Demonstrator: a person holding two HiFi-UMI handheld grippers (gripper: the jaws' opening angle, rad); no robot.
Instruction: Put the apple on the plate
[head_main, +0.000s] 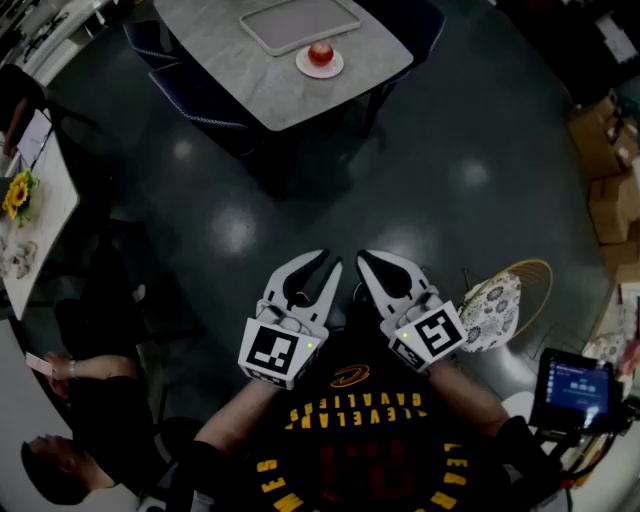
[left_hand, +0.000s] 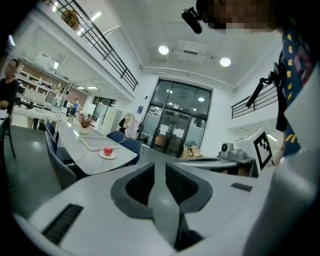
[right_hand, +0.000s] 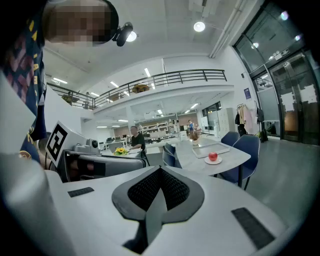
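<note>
Left gripper (head_main: 331, 260) jaws narrowly apart, right gripper (head_main: 362, 256) jaws together; both at chest.

On the shirt (head_main: 350, 420) at lower centre we read yellow "CLEVELAND" and "CAVALIERS", upside down, more yellow letters along its lower edges we cannot read, screen (head_main: 575, 385) at lower right illegible.

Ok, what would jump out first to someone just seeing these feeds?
The red apple, already sitting on the small plate at the near end of the table, beside a tray. Then both grippers held close at the person's chest, far from it: left gripper slightly open, right gripper shut, both empty.
</note>
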